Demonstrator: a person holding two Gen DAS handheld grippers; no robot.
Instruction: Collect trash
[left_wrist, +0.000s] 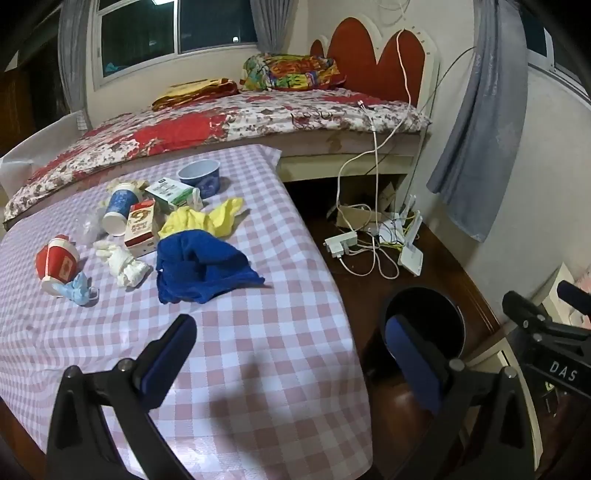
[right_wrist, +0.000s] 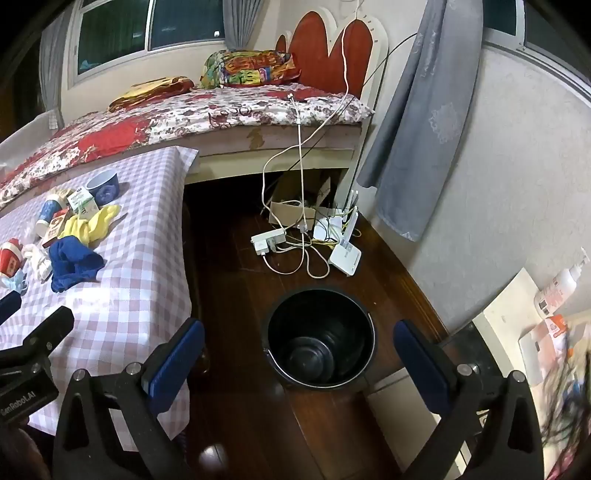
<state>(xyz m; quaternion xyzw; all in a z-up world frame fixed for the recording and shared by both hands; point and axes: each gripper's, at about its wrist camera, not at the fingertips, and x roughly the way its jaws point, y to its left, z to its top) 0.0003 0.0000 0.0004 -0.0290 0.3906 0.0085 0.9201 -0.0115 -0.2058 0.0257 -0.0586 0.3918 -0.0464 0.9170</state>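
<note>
Both claws stand wide open and hold nothing. The left claw (left_wrist: 291, 332) hangs over the near part of the bench (left_wrist: 258, 350), which wears a pink-and-white checked cloth. The right claw (right_wrist: 299, 339) hangs over the dark wooden floor (right_wrist: 229, 280), off the bench's right edge, with the black bucket (right_wrist: 364, 354) showing between its blue-padded fingers (right_wrist: 177, 354).

The trash lies in a cluster toward the bench's far left part. A blue cloth (left_wrist: 203, 266) is nearest the middle, with a yellow cloth (left_wrist: 207, 218) just behind it. Left of these lie a crumpled white glove (left_wrist: 122, 262), a red paper cup (left_wrist: 55, 262) on its side, and a pale blue face mask (left_wrist: 79, 288) touching the cup. Farther back are a red-and-white carton (left_wrist: 140, 225), a tipped blue-and-white cup (left_wrist: 118, 206), a green-and-white carton (left_wrist: 170, 192) and an upright blue bowl (left_wrist: 201, 177) closest to the far edge.

The bucket stands upright on the floor, apart from the bench.
</note>
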